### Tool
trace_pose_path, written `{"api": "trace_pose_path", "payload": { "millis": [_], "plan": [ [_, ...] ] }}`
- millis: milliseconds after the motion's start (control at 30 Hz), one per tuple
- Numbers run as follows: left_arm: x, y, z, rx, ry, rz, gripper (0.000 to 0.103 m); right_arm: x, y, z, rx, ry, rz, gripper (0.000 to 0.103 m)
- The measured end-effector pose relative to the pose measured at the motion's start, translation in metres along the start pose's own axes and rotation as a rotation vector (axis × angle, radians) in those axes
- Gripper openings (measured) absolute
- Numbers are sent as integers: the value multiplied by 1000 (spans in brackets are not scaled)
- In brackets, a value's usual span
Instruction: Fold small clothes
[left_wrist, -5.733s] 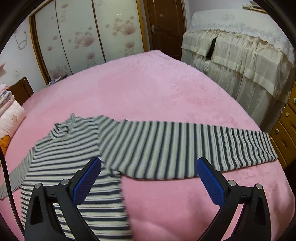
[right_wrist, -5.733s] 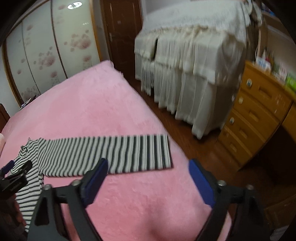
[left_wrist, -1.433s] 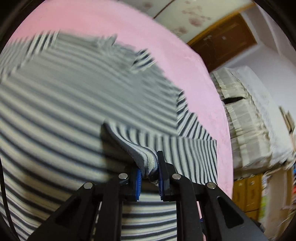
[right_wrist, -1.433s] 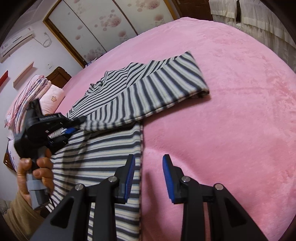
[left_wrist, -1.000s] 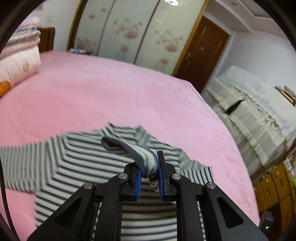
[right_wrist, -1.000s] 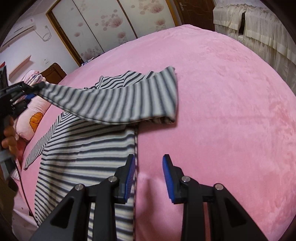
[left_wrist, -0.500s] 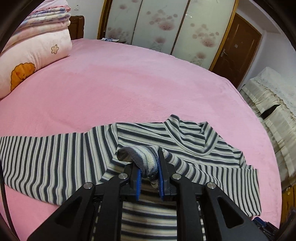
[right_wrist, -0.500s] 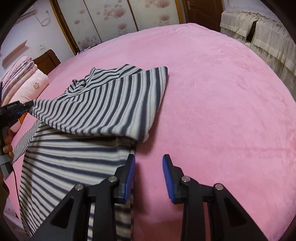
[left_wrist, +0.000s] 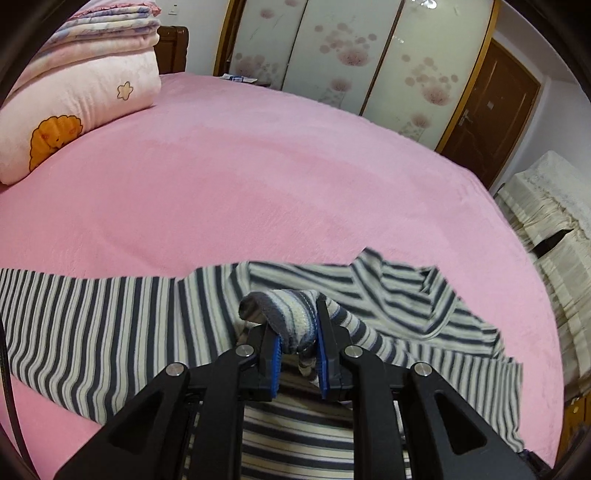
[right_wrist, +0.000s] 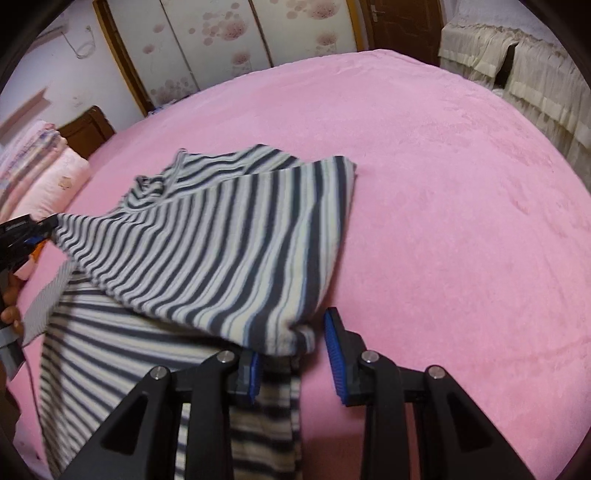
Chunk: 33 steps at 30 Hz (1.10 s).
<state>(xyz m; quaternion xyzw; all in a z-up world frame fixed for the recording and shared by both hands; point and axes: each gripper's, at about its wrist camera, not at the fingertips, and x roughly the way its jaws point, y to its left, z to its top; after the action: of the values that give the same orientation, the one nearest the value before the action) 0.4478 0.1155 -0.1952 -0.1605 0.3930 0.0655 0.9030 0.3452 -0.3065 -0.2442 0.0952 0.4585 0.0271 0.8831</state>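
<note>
- while clamped narrow on the sleeve cuff, left gripper poised just above the chest of the striped sweater, tilted downward.
- cuff bunched between the blue pads, rest of that sleeve trailing off to the right across the body.
- sweater spread on the pink bed cover, collar toward the far side, other sleeve stretched flat to the left.
- in the right wrist view: lifted sleeve drawn diagonally over the torso, from the folded shoulder edge to the left gripper at the far left, gripped there by a hand.
- right gripper low at the sweater's right-hand edge, jaws just now closing, a gap visible between the pads; folded fabric corner lying between them, not visibly pinched.
- folded blankets stacked at the head of the bed, well apart from the sweater; flowered wardrobe doors behind.
</note>
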Motion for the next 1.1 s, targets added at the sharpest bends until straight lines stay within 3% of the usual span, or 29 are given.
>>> {"api": "trace_pose_path", "payload": {
  "millis": [433, 600, 867, 1100],
  "plan": [
    [28, 36, -26, -9, 80, 62, 16, -7, 9, -22, -94, -9, -94, 10],
    [26, 42, -32, -38, 109, 12, 16, -6, 9, -26, -100, 1, -89, 10],
    [28, 43, -39, 6, 162, -17, 18, -4, 6, -30, -90, 5, -74, 10],
    [13, 45, -36, -42, 146, -90, 17, -5, 6, -31, -80, 4, -67, 10]
  ]
}}
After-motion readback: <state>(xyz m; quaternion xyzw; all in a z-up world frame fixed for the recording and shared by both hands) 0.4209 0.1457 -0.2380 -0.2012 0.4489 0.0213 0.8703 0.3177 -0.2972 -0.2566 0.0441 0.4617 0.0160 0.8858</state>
